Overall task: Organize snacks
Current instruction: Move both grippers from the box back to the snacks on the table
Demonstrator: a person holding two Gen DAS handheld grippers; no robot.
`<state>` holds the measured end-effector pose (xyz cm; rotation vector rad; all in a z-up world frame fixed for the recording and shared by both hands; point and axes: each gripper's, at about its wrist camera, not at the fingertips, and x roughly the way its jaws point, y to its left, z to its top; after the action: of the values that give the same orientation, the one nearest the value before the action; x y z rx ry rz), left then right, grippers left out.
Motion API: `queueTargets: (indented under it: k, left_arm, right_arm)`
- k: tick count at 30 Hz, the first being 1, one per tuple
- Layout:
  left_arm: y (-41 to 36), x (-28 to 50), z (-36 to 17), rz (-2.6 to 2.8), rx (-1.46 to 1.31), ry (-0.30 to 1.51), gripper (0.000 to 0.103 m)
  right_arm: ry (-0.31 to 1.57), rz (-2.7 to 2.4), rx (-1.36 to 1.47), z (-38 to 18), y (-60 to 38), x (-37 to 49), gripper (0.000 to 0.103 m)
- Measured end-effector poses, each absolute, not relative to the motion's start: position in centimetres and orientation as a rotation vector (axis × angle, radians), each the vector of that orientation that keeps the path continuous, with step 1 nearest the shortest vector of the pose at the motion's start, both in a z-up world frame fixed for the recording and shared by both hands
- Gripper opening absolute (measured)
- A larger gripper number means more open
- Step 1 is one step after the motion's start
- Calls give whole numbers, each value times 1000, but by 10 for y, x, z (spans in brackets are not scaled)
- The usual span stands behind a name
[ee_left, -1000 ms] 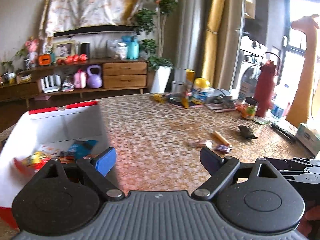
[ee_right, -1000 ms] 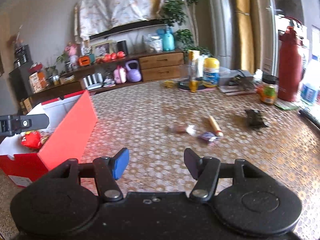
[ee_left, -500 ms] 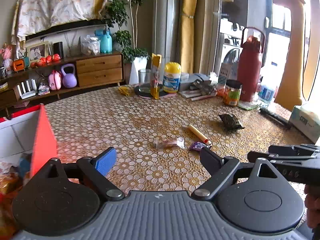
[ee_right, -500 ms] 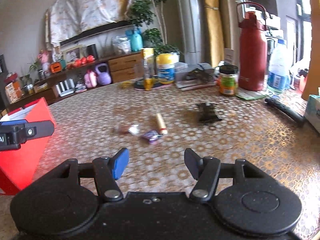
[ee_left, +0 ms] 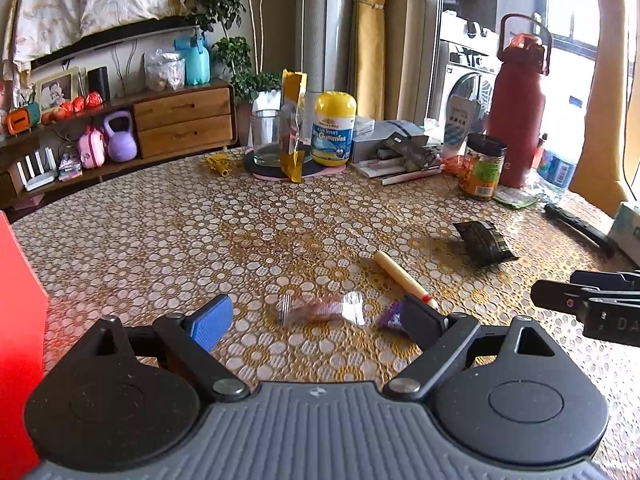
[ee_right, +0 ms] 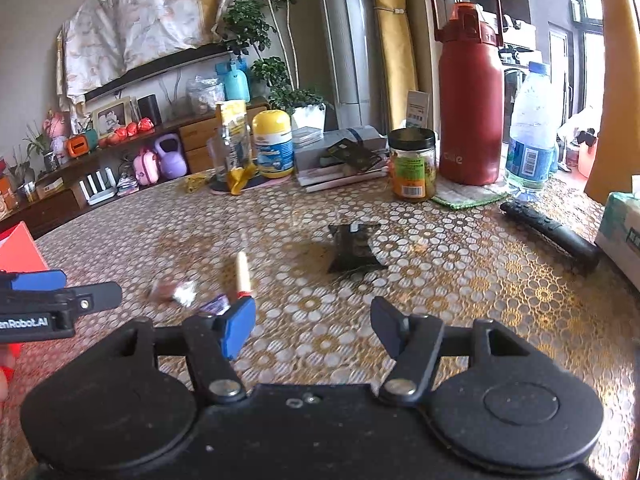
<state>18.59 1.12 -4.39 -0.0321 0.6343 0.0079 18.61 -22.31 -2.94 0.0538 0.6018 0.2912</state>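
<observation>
The left tool [ee_left: 316, 320] stands wide apart and empty above a clear-wrapped candy [ee_left: 320, 312] on the worktop [ee_left: 168, 236]. The right tool [ee_right: 312, 328] is also apart, holding nothing. A purple sweet [ee_right: 216, 305], perhaps foil-wrapped, lies beside a cream stick snack [ee_right: 243, 274]. Only the right view shows the water bottle [ee_right: 530, 128]; only the left shows the red box [ee_left: 18, 320] edge large.

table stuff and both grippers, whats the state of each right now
left gripper: open, empty
right gripper: open, empty
clear-wrapped candy: lying flat, loose
purple candy: lying flat
sausage stick: lying flat, wrapped
dark packet: lying flat, sealed
glass: upright, empty
gummies bottle: upright, capped
jar: upright, lid on
</observation>
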Motion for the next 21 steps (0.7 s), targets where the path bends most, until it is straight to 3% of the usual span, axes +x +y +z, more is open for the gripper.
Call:
queueTargets:
  k: [19, 21]
  left_arm:
    - [10, 237, -89, 25, -48, 692, 91]
    - [10, 236, -92, 26, -41, 684, 85]
  right_arm:
    - [620, 278, 36, -45, -224, 246, 64]
    - [620, 273, 34, -47, -224, 251, 64]
